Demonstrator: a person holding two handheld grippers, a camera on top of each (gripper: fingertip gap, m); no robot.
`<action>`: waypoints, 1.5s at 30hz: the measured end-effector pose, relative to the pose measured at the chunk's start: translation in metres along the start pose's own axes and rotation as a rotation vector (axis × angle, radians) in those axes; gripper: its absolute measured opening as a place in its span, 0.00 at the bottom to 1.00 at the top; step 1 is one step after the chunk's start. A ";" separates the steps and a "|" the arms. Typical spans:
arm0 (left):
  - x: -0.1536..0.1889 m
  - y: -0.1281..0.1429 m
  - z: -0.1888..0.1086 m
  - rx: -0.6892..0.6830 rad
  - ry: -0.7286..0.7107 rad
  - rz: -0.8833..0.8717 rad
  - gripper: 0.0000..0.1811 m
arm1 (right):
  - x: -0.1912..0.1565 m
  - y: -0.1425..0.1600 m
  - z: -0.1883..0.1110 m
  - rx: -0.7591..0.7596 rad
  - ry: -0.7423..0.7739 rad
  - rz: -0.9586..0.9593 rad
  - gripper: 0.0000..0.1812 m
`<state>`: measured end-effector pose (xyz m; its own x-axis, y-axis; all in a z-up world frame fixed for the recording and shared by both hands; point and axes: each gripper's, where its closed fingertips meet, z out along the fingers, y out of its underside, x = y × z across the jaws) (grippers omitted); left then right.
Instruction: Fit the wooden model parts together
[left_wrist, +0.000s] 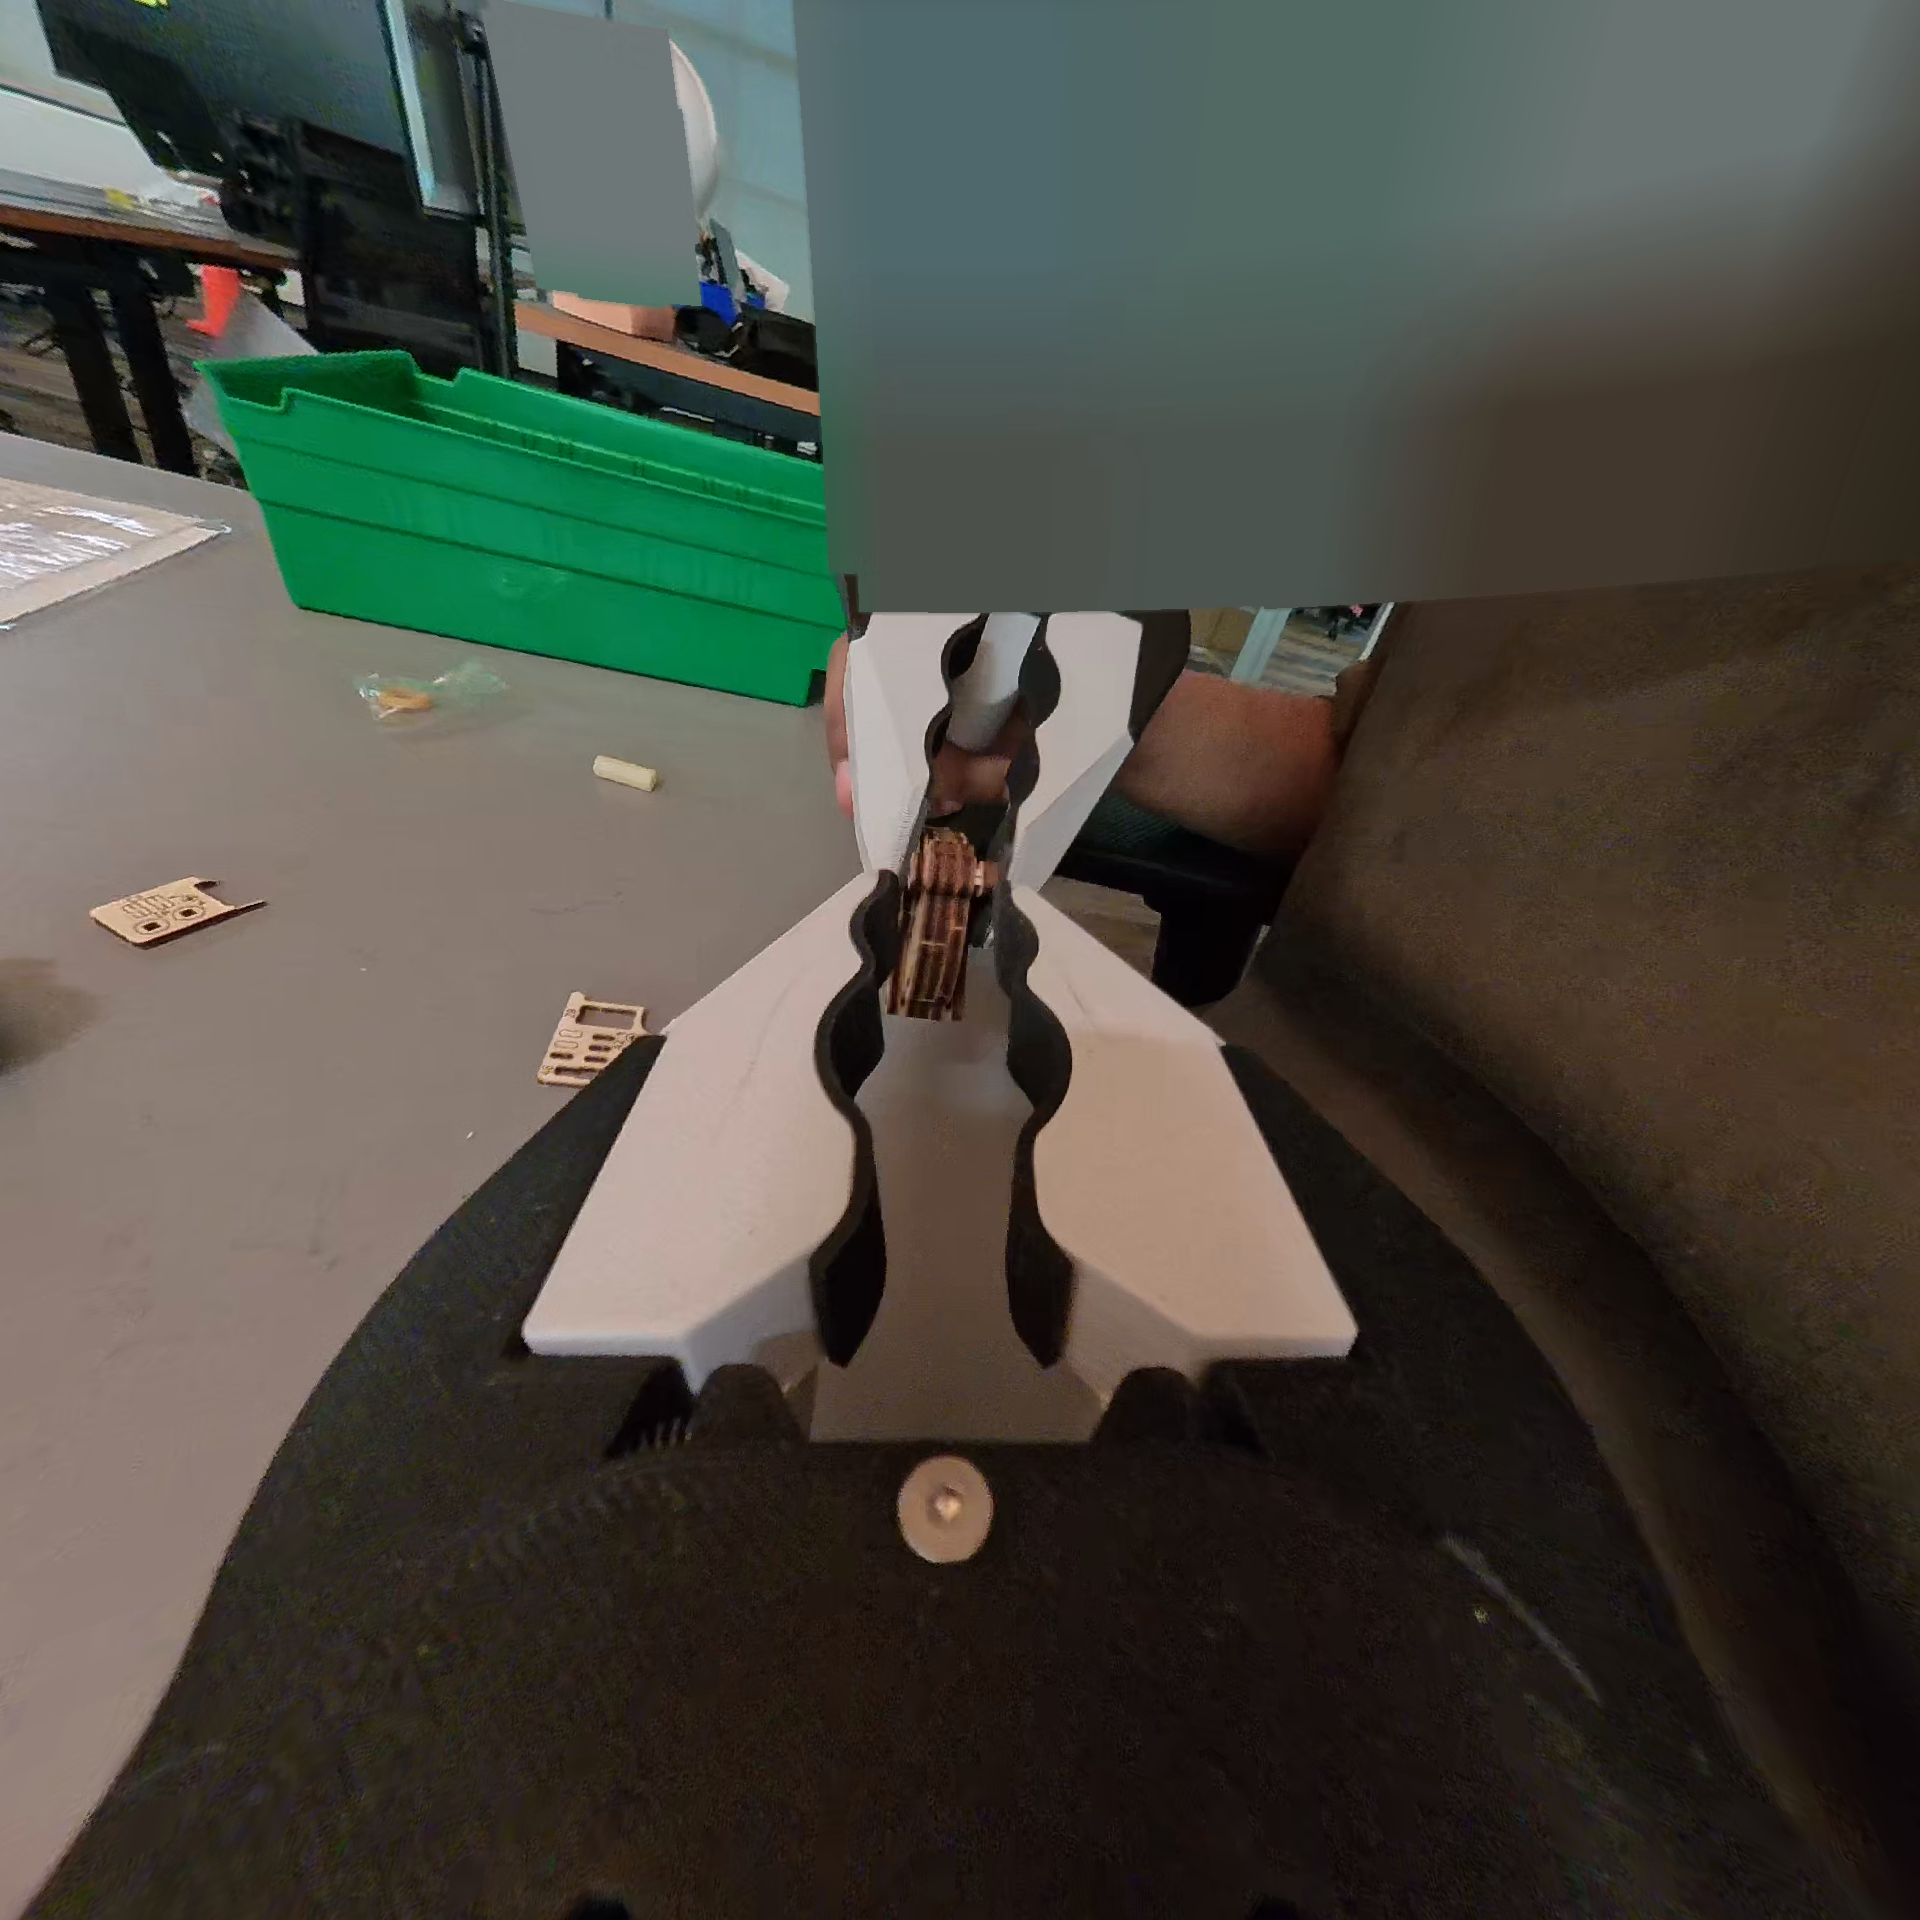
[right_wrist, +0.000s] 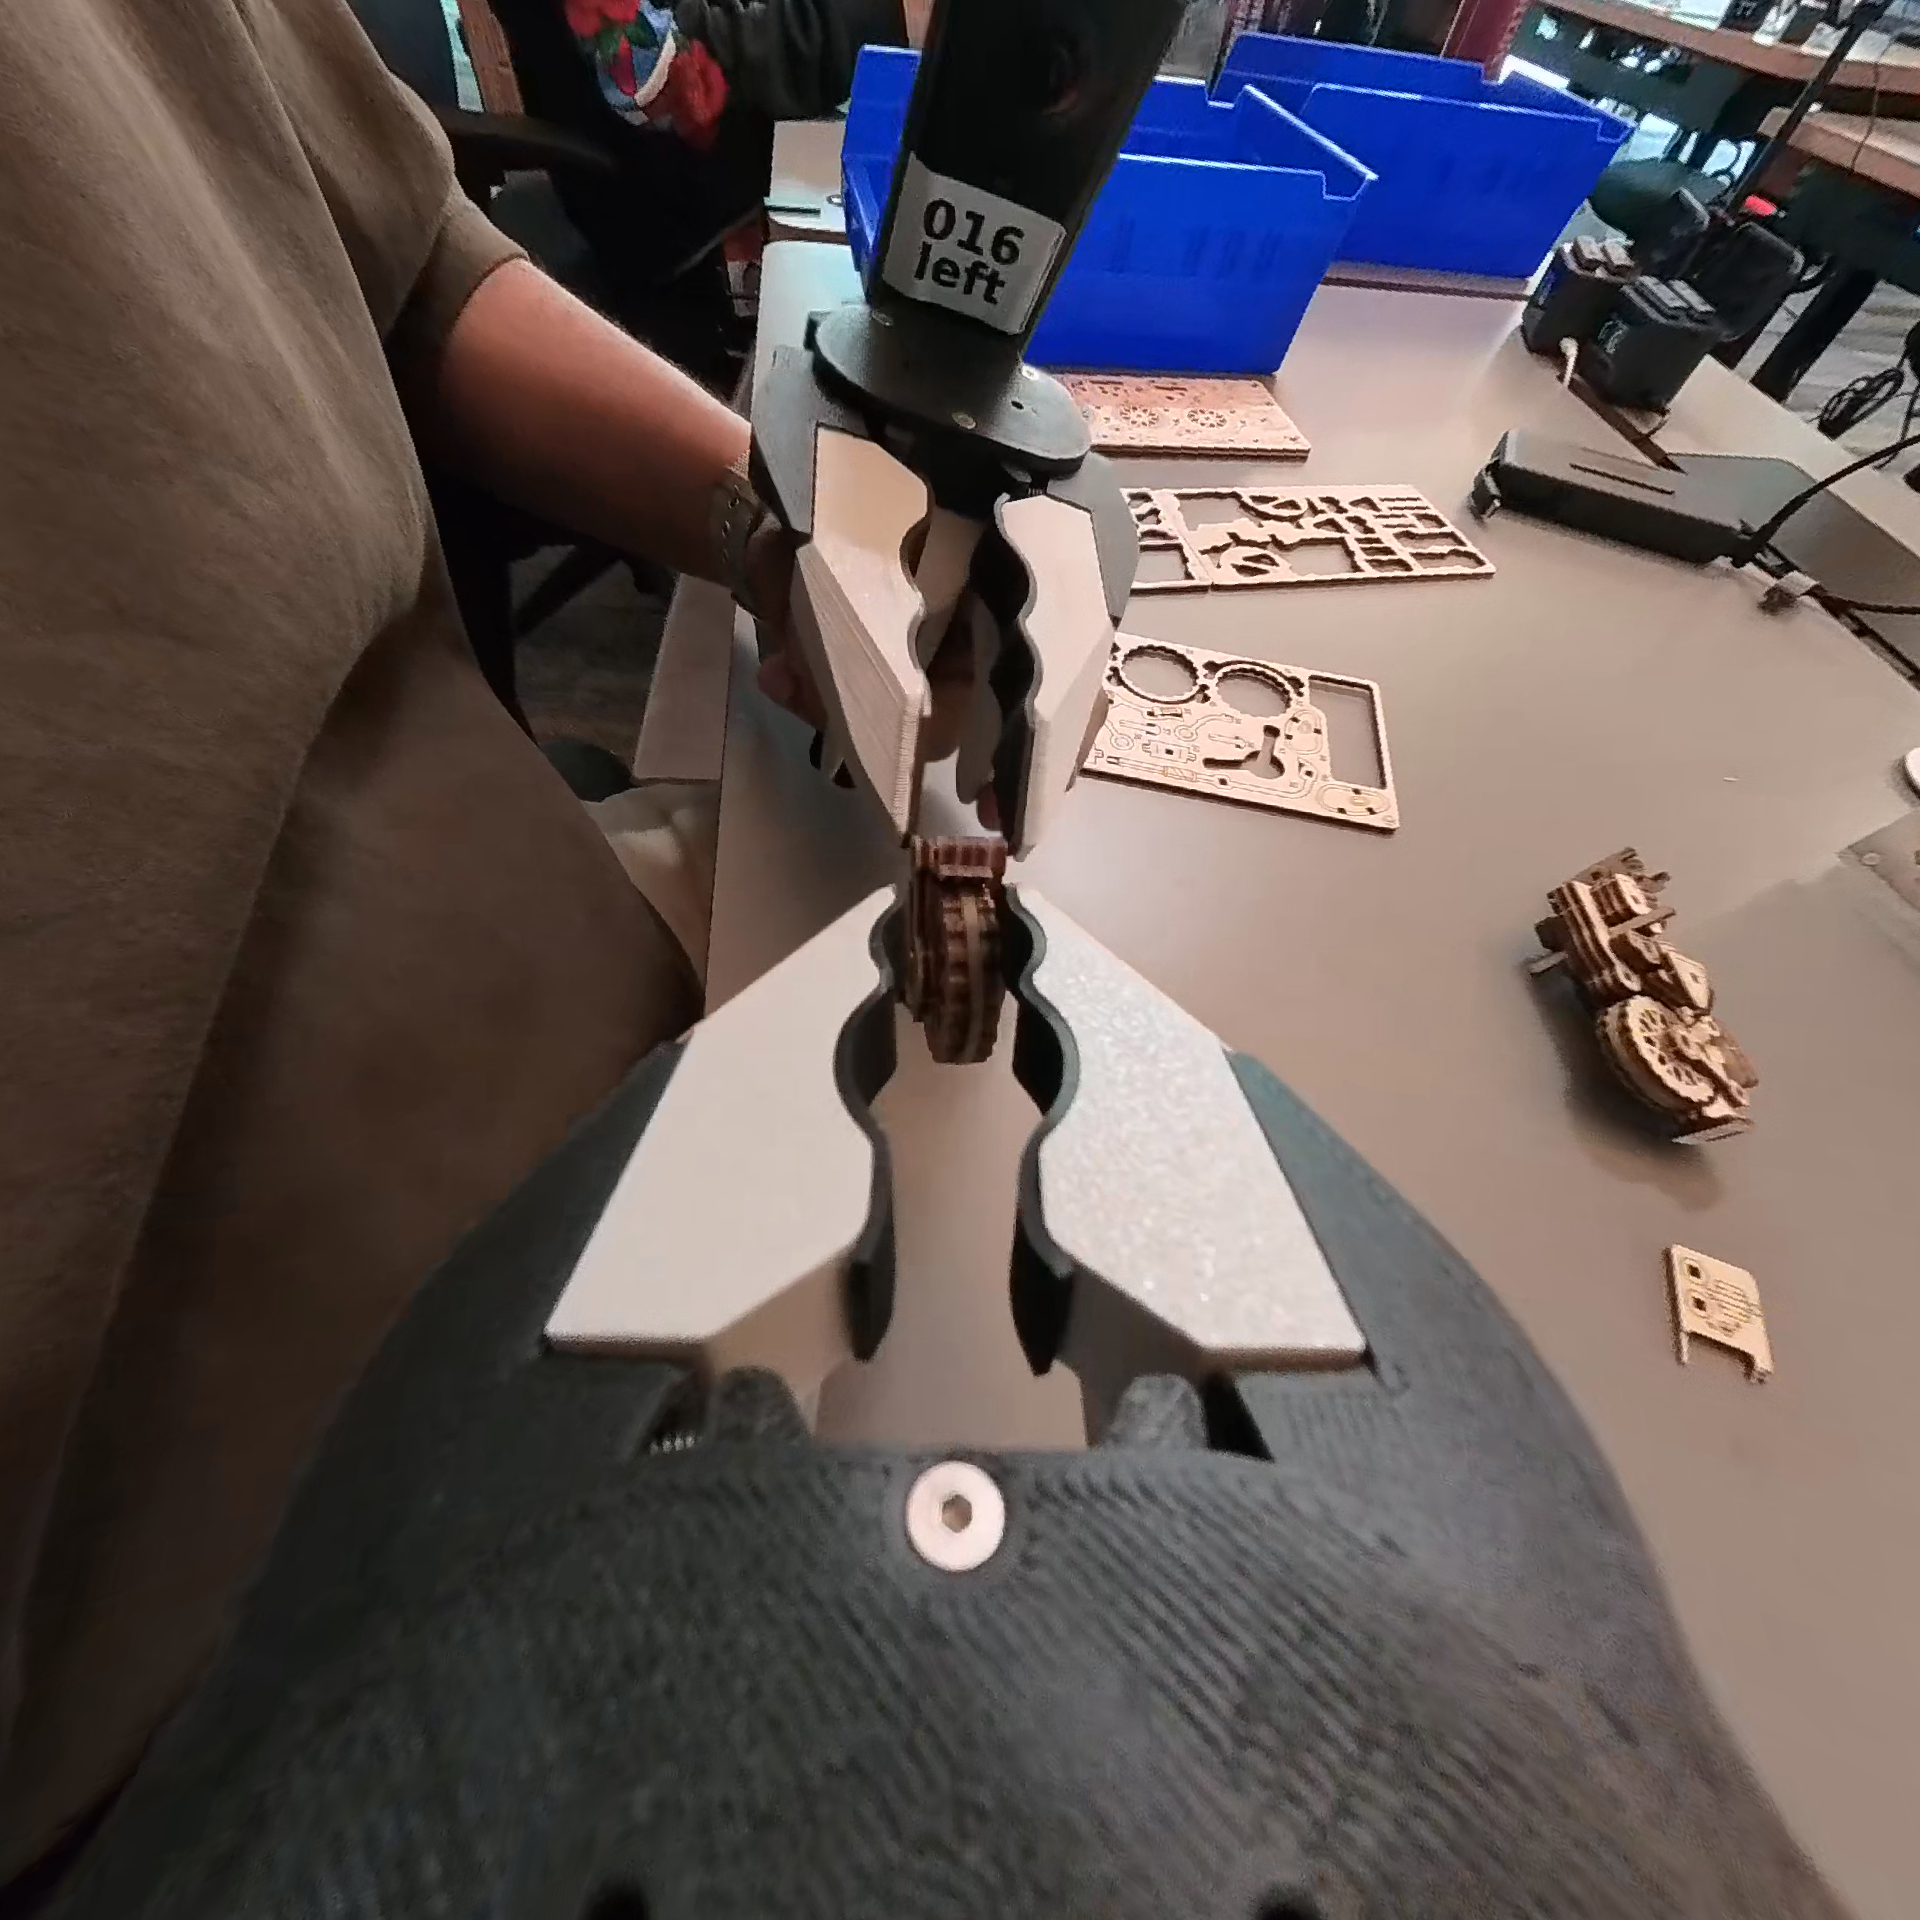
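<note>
Two handheld grippers meet tip to tip above a grey table (right_wrist: 1455, 883), both gripping the same small wooden sub-assembly (right_wrist: 954, 945) of layered plywood pieces, held in the air between them at the near edge of the table.

In the right wrist view, the right gripper (right_wrist: 954, 914) has its fingers drawn narrow around the lower part of the wooden piece. The left gripper (right_wrist: 961, 831) comes down from the far side, its fingers pinched on the top of the same piece. A person's beige sleeve and forearm fill the left side and hide whatever lies there.

To the right on the table lie a partly built wooden model (right_wrist: 1642, 997) with gear wheels, a small loose plywood plate (right_wrist: 1716, 1317) nearer the camera, and two punched-out plywood sheets (right_wrist: 1247, 727) farther off. Blue bins (right_wrist: 1195, 260) stand at the far edge, with dark equipment at the far right (too small to tell what kind).

The left wrist view shows the other side of the table. Here the left gripper (left_wrist: 940, 914) clamps the wooden piece (left_wrist: 932, 951), with the right gripper (left_wrist: 951, 842) opposite. A green bin (left_wrist: 540, 530) stands at far left. In front of it lie a small clear bag (left_wrist: 421, 691), a pale short cylinder (left_wrist: 625, 773) and two loose plywood pieces (left_wrist: 171, 910). A large grey masked patch covers the upper right of this view.
</note>
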<state>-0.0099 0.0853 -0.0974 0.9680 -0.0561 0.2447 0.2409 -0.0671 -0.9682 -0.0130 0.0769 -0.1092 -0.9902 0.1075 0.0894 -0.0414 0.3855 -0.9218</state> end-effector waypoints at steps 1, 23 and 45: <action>0.000 -0.001 0.000 0.005 0.003 -0.006 0.09 | 0.000 -0.001 0.000 0.006 -0.002 0.004 0.08; 0.004 -0.009 0.000 0.017 -0.002 0.014 0.07 | -0.004 -0.009 0.000 0.078 -0.057 0.077 0.08; 0.012 -0.006 -0.001 0.002 0.044 0.052 0.07 | -0.013 -0.014 -0.003 0.146 -0.194 0.212 0.08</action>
<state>0.0007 0.0844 -0.0889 0.9751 -0.1036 0.1963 0.1907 -0.0614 -0.9797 0.0007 0.0733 -0.0965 -0.9852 -0.0112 -0.1711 0.1636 0.2366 -0.9577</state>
